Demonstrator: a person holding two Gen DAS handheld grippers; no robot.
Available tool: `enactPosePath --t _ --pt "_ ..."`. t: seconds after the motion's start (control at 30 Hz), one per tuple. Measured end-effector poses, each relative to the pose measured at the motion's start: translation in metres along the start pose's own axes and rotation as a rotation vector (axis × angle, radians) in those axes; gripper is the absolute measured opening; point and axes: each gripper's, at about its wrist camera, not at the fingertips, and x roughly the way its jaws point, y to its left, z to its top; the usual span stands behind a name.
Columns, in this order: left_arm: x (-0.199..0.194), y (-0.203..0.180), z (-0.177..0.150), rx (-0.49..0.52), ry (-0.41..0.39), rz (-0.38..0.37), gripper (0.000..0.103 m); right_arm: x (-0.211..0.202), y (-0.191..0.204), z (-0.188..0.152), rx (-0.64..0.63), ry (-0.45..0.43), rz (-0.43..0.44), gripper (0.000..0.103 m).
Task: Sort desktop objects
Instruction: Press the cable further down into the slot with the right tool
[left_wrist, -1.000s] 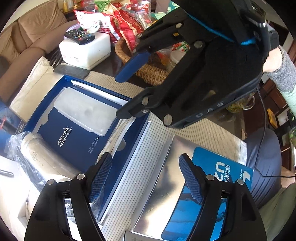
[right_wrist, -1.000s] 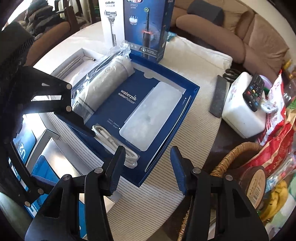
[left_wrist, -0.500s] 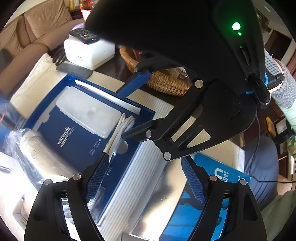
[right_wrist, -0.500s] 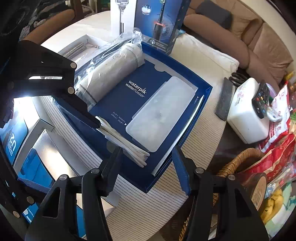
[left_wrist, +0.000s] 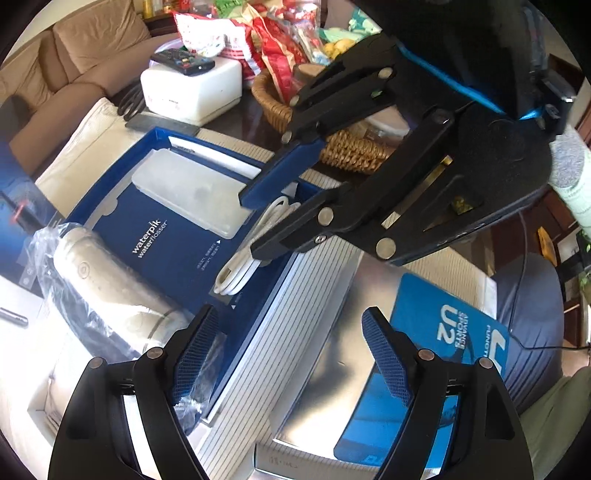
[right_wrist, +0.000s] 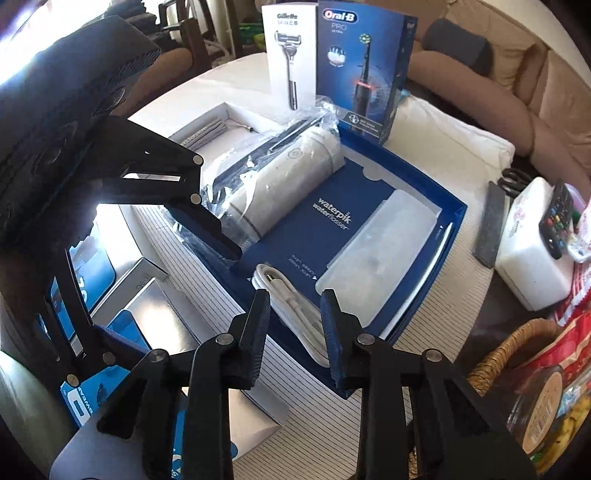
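A coiled white cable (right_wrist: 291, 306) lies at the near end of the open blue Waterpik box (right_wrist: 456, 206). My right gripper (right_wrist: 293, 325) points down over it, jaws closing, and the coil fills the gap between both pads. The left wrist view shows the same cable (left_wrist: 236, 273) between the right gripper's (left_wrist: 264, 221) fingers. A bagged white flosser (right_wrist: 288, 184) rests along the box's left side, a frosted case (right_wrist: 373, 258) on its right. My left gripper (left_wrist: 291, 354) hangs open and holds nothing, over the striped mat (left_wrist: 266, 369) beside a silver box (left_wrist: 332, 350).
Oral-B box (right_wrist: 364, 62) and Gillette box (right_wrist: 290, 55) stand behind the blue box. A white box with a remote (right_wrist: 532, 258), a dark flat bar (right_wrist: 491, 225), a wicker basket (right_wrist: 517, 347) of snacks and a sofa (right_wrist: 517, 74) are to the right.
The right gripper's jaws have narrowed from wide apart to close around the white cable. The left gripper has shifted slightly and stays open.
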Motion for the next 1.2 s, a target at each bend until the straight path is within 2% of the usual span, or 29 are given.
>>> enactPosePath --t 0.2,0.37,0.53,0.63,0.73,0.87,1.0,1.07,1.2 --pt "-0.014 0.004 -0.01 -0.032 -0.063 -0.037 0.082 0.013 0.007 0.013 -0.032 0.015 0.05 0.027" --pt "-0.022 0.002 -0.018 -0.035 -0.076 -0.04 0.082 0.036 0.003 0.025 -0.032 0.116 0.122 0.027" --pt "-0.024 0.002 -0.019 -0.035 -0.083 -0.052 0.082 0.05 -0.022 0.041 0.038 0.239 0.296 0.029" --pt "-0.023 0.002 -0.017 -0.032 -0.087 -0.059 0.082 0.056 -0.031 0.047 0.071 0.264 0.402 0.032" --pt "-0.021 0.001 -0.013 -0.027 -0.089 -0.061 0.082 0.057 -0.029 0.051 0.053 0.257 0.356 0.029" --pt "-0.02 -0.001 -0.005 -0.02 -0.096 -0.077 0.082 0.04 -0.025 0.047 0.034 0.17 0.229 0.031" --pt "-0.013 -0.011 0.004 0.013 -0.077 -0.113 0.082 0.005 -0.029 0.03 0.043 0.092 0.073 0.031" --pt "-0.005 -0.017 0.008 0.037 -0.045 -0.127 0.082 -0.009 -0.037 0.02 0.067 0.082 0.052 0.032" --pt "0.013 -0.016 0.017 0.035 0.009 -0.081 0.082 -0.022 -0.038 0.001 0.063 0.102 -0.031 0.033"
